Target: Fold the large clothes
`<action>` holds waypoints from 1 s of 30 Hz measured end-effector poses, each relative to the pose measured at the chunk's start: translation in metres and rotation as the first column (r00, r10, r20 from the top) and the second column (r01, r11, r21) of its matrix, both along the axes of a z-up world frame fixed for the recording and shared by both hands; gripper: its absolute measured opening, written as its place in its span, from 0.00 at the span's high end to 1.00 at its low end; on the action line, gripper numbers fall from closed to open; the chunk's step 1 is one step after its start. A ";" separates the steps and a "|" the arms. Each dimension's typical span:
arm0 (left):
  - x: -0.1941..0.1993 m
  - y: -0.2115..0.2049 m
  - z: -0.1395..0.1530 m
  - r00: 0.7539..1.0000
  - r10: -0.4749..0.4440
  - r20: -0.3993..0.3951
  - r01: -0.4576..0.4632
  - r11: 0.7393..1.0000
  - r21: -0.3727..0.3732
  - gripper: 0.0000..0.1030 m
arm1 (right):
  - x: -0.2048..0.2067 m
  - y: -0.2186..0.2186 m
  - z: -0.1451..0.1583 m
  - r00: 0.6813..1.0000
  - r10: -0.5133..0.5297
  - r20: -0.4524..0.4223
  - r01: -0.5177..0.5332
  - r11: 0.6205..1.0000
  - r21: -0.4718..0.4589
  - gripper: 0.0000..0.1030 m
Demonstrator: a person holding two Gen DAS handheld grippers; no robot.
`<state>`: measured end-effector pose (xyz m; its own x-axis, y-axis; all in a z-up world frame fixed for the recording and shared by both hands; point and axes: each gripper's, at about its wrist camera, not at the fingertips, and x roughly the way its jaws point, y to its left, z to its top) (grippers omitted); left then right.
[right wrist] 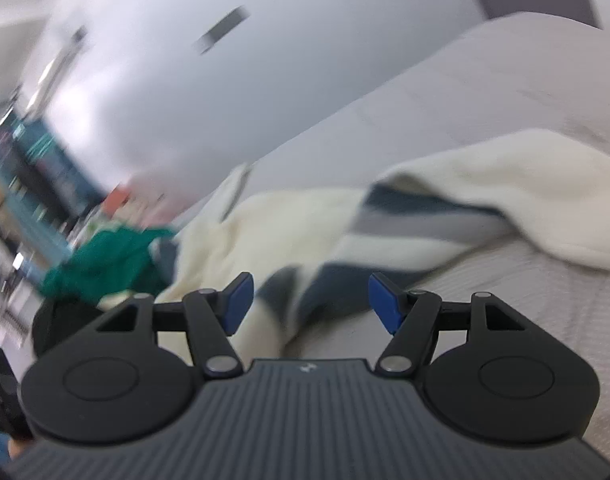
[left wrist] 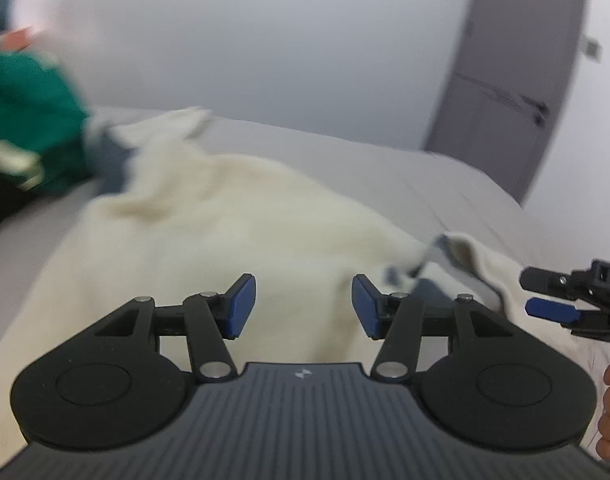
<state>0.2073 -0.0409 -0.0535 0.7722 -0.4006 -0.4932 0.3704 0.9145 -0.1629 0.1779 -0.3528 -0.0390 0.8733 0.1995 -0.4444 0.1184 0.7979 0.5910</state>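
Fingers apart (both grippers), empty.

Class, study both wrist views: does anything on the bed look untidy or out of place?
Yes. The cream garment lies rumpled across the bed, one edge flipped over to show its navy and grey stripes. A green garment sits bunched beside it, unfolded.

A pale white wall fills the upper frame, with a grey door at upper right. Below spreads a bed under a light grey cover. Cluttered shelving blurs at far left.
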 end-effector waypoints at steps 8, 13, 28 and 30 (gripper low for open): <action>0.121 -0.080 -0.007 0.993 -0.098 -0.060 0.106 0.984 0.146 0.42 | 0.020 -0.029 -0.026 0.995 -0.091 -0.038 0.093 0.995 0.041 0.35; 0.204 -0.087 -0.007 0.991 -0.089 -0.100 0.110 0.969 0.223 0.42 | 0.083 -0.028 -0.004 0.998 0.034 0.056 -0.034 0.999 -0.001 0.35; 0.388 -0.064 -0.035 0.956 -0.208 -0.205 0.270 0.898 0.347 0.19 | 0.238 -0.003 -0.070 0.969 0.158 -0.190 -0.190 0.968 -0.162 0.22; 0.390 -0.062 -0.040 0.944 -0.252 -0.213 0.316 0.879 0.358 0.19 | 0.242 -0.001 -0.076 0.959 0.188 -0.211 -0.224 0.962 -0.159 0.20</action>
